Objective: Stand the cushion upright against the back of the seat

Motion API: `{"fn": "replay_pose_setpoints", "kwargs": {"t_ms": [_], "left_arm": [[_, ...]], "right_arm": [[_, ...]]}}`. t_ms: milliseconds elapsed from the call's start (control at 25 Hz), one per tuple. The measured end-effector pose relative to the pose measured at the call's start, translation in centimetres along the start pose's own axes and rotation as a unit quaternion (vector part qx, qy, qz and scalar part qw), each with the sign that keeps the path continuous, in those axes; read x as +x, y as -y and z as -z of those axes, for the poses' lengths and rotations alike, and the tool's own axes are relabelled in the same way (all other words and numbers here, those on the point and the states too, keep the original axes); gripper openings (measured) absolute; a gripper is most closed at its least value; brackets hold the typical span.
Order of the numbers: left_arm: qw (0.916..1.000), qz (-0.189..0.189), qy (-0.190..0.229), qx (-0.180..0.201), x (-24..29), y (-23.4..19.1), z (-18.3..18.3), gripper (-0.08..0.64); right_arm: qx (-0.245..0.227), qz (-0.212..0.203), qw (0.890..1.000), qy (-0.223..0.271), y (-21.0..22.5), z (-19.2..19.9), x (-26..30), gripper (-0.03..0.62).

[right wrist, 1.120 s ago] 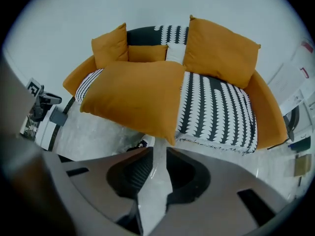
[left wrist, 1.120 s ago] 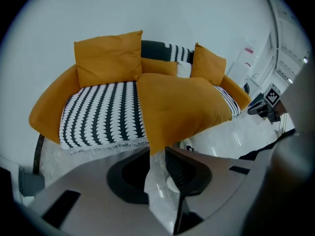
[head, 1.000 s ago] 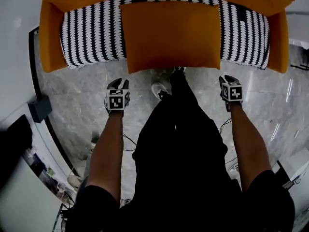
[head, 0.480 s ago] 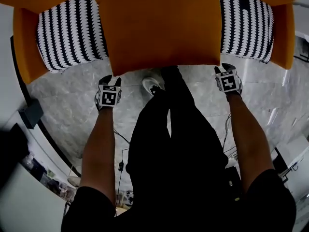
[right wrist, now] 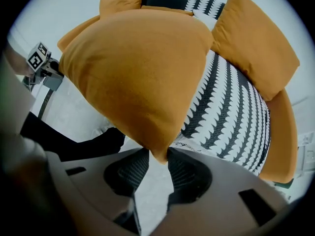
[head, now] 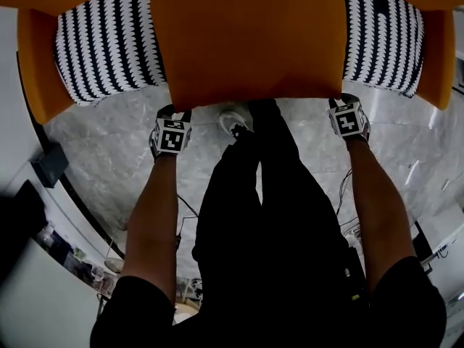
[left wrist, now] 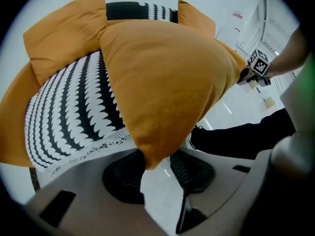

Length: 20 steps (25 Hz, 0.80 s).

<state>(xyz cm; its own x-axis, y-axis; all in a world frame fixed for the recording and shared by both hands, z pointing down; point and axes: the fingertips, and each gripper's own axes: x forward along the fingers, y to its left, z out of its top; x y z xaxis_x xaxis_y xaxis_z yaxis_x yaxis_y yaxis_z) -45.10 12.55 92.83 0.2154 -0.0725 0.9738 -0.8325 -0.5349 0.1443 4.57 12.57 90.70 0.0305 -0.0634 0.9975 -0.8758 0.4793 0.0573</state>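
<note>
Marble floor (head: 109, 147), cushion (head: 246, 42) on striped seat (head: 109, 49), left gripper (left wrist: 155, 159), right gripper (right wrist: 158, 156), jaws just opened astride corners.

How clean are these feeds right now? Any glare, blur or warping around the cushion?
Head view: fisheye bows the seat; light streaks glare on the floor; cushion evenly lit. Left gripper view: dark vignette at corners, cushion corner in focus. Right gripper view: same vignette, strong warping, no glare on the cushion.

Looking down past your dark trousers (head: 268, 216) to marble floor (head: 109, 143), your left gripper (head: 172, 118) and right gripper (head: 346, 106), jaws just opened wider, meet the front corners of an orange cushion (head: 246, 42) lying flat on the striped seat (head: 101, 49).
</note>
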Motion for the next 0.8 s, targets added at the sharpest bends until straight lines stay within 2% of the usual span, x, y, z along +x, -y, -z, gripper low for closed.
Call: {"fn": "replay_pose_setpoints", "kwargs": {"t_ms": [80,320,640,800], "left_arm": [[1.0000,-0.004,-0.001,0.005,-0.3,0.0,-0.3,0.139],[0.9999,-0.012,0.010,0.007,-2.1,-0.4,-0.9,0.067],[0.9987,-0.020,0.047,-0.004,-6.7,-0.7,-3.1,0.043],[0.9972,-0.017,0.072,-0.006,-9.8,-0.4,-4.9,0.038]], "right_arm": [[0.000,0.002,1.000,-0.001,0.2,-0.2,-0.3,0.106],[-0.020,-0.005,1.000,0.002,0.0,-1.1,-1.6,0.067],[0.041,-0.028,0.998,0.045,0.2,-2.7,-5.6,0.057],[0.067,-0.024,0.995,0.076,0.9,-3.8,-8.9,0.055]]}}
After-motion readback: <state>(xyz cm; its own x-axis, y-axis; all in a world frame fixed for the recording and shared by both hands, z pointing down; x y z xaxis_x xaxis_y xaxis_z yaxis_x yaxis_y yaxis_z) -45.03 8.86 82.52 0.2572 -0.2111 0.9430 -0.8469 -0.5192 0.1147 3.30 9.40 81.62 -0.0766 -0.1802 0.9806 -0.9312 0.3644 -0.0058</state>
